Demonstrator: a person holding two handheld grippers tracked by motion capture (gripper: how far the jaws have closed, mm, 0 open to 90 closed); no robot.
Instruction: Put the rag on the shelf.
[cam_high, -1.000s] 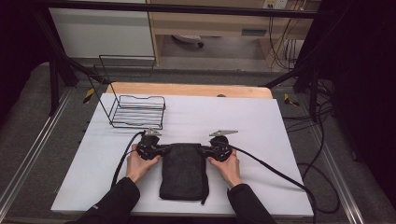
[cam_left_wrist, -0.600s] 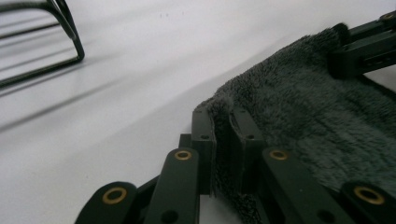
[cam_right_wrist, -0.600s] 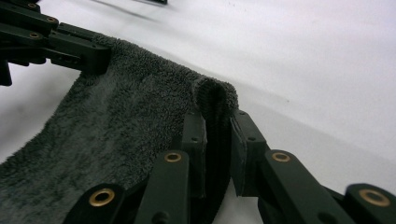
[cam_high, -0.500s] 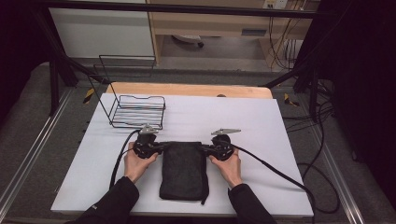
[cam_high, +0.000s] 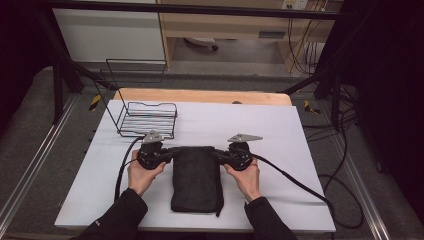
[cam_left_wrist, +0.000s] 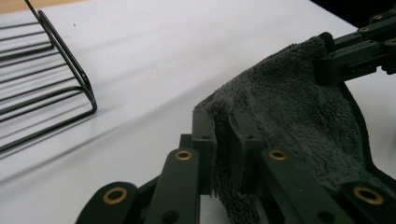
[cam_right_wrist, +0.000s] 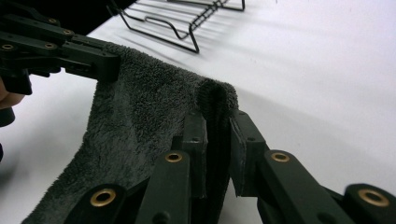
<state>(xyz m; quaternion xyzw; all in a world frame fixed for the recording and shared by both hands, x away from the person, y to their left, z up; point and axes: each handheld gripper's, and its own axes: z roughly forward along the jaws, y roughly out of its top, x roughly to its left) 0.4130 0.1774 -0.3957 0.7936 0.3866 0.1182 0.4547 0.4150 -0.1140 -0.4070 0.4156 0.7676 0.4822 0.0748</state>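
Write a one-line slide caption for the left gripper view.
Left gripper shut on a corner of the dark grey towel, right gripper pinching the far corner, wire basket beside on white table.

White table (cam_high: 310, 150), grey floor (cam_high: 30, 150), wooden shelving (cam_high: 225, 25) behind

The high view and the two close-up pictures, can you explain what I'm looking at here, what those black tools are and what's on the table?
A person at a table holds a hand-operated tool with two jaws in each hand: the left gripper and the right gripper. The high view comes from a fixed camera above the table. The two close-ups come from cameras riding on each gripper, looking along its black jaws. On the white table lie a dark grey towel, folded, and a black wire basket further back. Each gripper is shut on one far corner of the towel, lifting that edge slightly.
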